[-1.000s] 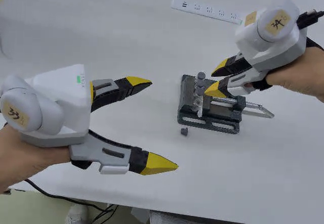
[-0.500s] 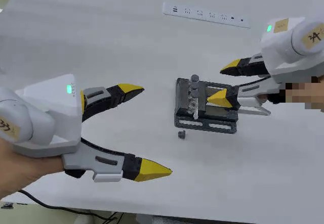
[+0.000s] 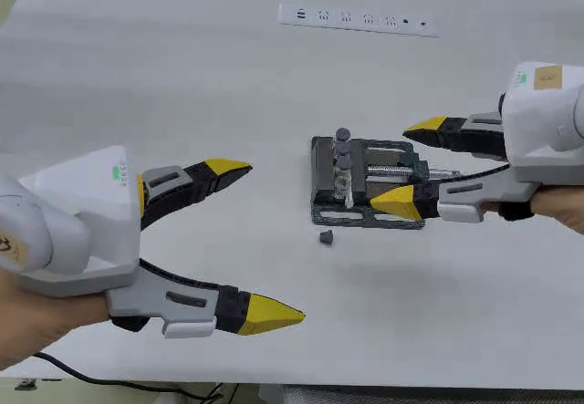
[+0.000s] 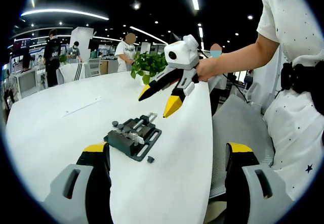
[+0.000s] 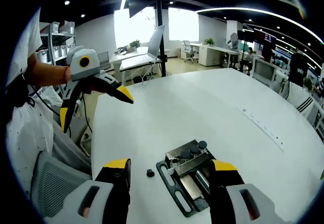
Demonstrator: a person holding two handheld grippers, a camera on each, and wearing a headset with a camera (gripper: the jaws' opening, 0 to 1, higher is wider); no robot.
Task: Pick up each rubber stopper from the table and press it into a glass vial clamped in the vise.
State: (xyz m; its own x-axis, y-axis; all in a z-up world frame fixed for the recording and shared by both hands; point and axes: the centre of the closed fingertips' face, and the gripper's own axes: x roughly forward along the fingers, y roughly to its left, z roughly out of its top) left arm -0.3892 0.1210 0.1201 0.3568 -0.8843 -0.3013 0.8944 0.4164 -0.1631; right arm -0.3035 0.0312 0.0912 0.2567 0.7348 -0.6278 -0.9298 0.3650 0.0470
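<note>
A black vise (image 3: 392,212) stands mid-table and clamps a row of glass vials (image 3: 343,174). Three of them carry dark rubber stoppers (image 3: 342,148); the nearest vial looks uncapped. One loose stopper (image 3: 326,237) lies on the table just in front of the vise. My right gripper (image 3: 393,165) hovers open at the right side of the vise, with nothing between its yellow tips. My left gripper (image 3: 266,240) is held open well left of the vise, also with nothing in it. In the left gripper view the vise (image 4: 132,135) and the loose stopper (image 4: 150,159) lie ahead. In the right gripper view the loose stopper (image 5: 150,173) lies left of the vise (image 5: 190,171).
A white power strip (image 3: 358,19) lies at the far side of the white table (image 3: 182,85). The table's near edge runs just below my left gripper. People and office desks stand in the background of the left gripper view.
My right gripper has drawn back from above the vials, to the right and lower beside the vise. The left gripper has hardly moved. Both stay open.
</note>
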